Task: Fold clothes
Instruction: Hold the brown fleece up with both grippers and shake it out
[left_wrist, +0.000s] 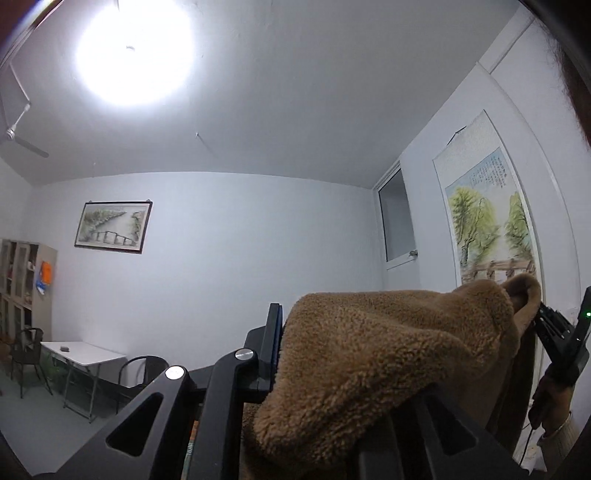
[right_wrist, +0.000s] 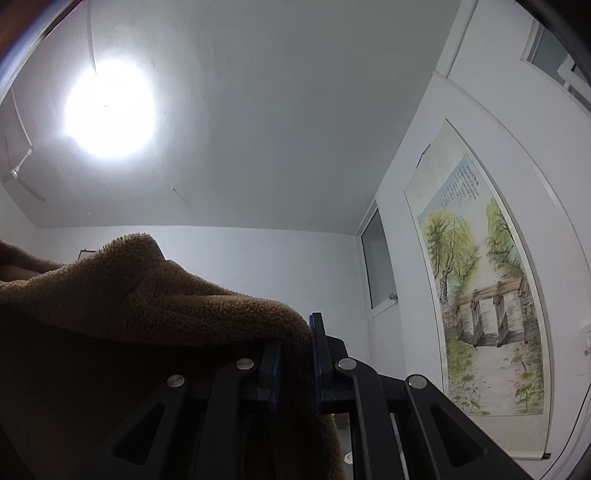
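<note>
A brown fleece garment is held up in the air between both grippers. My left gripper is shut on one edge of it; the fleece drapes over and hides the right finger, only the left finger shows. In the left wrist view the right gripper shows at far right, pinching the garment's other corner. In the right wrist view my right gripper is shut on the fleece garment, which runs between its two blue pads and hangs down to the left.
Both cameras point up at the ceiling with a bright lamp. A scroll painting hangs on the right wall beside a door. A white table, dark chairs and a shelf stand far left.
</note>
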